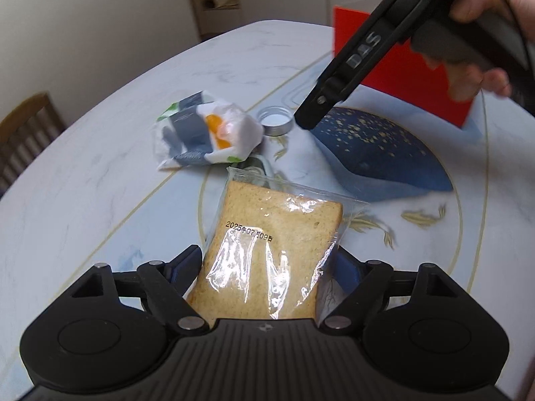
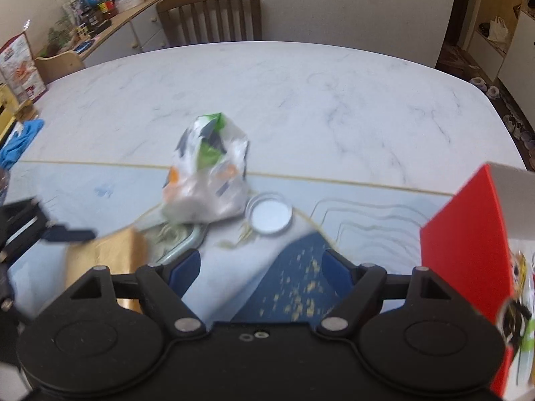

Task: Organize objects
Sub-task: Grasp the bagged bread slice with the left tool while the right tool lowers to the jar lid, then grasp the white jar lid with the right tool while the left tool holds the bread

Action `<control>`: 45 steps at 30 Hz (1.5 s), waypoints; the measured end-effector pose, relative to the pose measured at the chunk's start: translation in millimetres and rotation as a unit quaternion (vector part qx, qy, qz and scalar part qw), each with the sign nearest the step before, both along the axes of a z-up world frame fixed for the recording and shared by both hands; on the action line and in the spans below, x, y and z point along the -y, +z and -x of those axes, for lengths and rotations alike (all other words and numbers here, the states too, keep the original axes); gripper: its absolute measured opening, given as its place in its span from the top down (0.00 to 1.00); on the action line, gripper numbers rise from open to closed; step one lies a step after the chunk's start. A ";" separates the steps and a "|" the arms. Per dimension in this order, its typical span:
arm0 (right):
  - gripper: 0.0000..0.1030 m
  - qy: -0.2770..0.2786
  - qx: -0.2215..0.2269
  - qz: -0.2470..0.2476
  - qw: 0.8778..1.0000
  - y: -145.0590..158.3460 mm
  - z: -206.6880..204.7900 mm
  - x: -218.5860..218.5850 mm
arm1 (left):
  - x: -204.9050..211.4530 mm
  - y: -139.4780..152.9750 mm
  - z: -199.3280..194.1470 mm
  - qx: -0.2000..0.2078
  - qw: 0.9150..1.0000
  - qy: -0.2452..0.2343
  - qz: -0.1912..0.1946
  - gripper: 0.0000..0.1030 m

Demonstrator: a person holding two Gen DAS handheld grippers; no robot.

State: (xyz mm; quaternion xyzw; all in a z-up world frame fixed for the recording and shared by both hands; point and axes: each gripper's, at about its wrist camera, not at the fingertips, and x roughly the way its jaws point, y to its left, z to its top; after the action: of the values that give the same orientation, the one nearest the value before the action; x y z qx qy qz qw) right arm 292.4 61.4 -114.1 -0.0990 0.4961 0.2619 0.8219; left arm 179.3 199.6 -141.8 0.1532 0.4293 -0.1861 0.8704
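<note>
**Bread in the left claw, right claw wide**

Left gripper (image 1: 267,267) pinches the bagged bread slice (image 1: 271,254) at bottom centre. Right gripper (image 2: 264,267) gapes, holding nothing, above the blue pouch (image 2: 287,287). Mid-frame: crumpled wrapper (image 2: 207,180), metal lid (image 2: 269,217); red box (image 2: 468,254) right.

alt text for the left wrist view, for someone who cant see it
The left gripper holds a plastic-wrapped bread slice above a marble table. Beyond lie a crumpled snack wrapper, a metal lid, a blue pouch, with the right gripper reaching in.
</note>
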 end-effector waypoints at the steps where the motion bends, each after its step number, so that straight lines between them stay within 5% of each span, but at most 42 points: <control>1: 0.24 -0.001 0.001 0.002 1.000 -3.5 -3.8 -2.0 | -0.3 0.7 0.7 -0.001 1.000 0.012 0.006 0.20; 8: 0.27 0.002 0.004 0.019 1.000 -23.2 -21.5 -14.9 | -2.4 2.7 3.2 -0.008 0.996 0.082 0.039 0.21; 15: 0.41 0.015 0.007 0.035 0.999 -35.2 -29.0 -23.6 | -12.1 5.3 5.7 -0.014 0.987 0.140 0.077 0.21; 22: 0.63 0.022 0.020 0.037 0.999 -34.9 -28.6 -28.5 | -14.0 5.2 8.7 -0.009 0.984 0.165 0.067 0.23; 33: 0.63 0.027 0.026 0.031 0.999 -26.1 -8.6 -22.2 | -8.9 6.2 14.1 -0.015 0.982 0.179 0.066 0.24; 45: 0.63 0.033 0.030 -0.003 0.999 15.9 30.5 8.2 | 4.0 22.0 25.1 -0.004 0.975 0.206 0.080 0.24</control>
State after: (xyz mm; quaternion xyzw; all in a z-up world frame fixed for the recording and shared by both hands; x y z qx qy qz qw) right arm 261.9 53.3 -98.2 -0.1208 0.4666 0.2877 0.8276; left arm 154.2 195.6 -119.8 -0.0095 0.4389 -0.0376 0.8977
